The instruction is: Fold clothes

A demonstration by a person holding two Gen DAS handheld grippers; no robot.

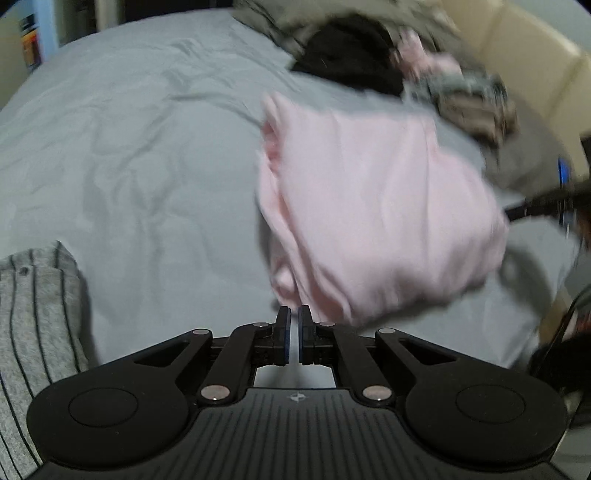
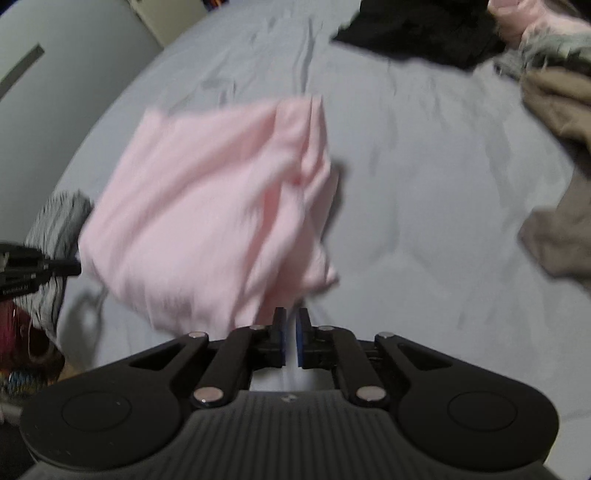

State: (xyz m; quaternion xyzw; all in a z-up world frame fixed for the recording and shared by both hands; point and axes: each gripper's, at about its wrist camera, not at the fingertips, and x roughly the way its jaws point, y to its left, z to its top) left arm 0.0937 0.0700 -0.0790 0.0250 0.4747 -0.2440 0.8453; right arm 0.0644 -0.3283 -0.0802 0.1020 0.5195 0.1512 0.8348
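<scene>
A folded pink garment (image 1: 369, 206) (image 2: 207, 206) hangs, blurred, just above the grey bed sheet (image 1: 129, 147) and casts a shadow on it. My left gripper (image 1: 294, 314) has its jaws together at the garment's near lower corner, where a pale strip of cloth shows between the pads. From the right wrist view it (image 2: 55, 267) meets the garment's left edge. My right gripper (image 2: 291, 315) is shut on the opposite corner, with pale fabric running down between its blue pads. In the left wrist view it (image 1: 535, 203) sits at the garment's right edge.
A grey striped garment (image 1: 33, 314) (image 2: 62, 218) lies folded at the bed's near left. A heap with a black garment (image 1: 351, 55) (image 2: 417, 26), a pink piece and tan clothes (image 2: 561, 166) lies at the far right, by a beige headboard (image 1: 524, 48).
</scene>
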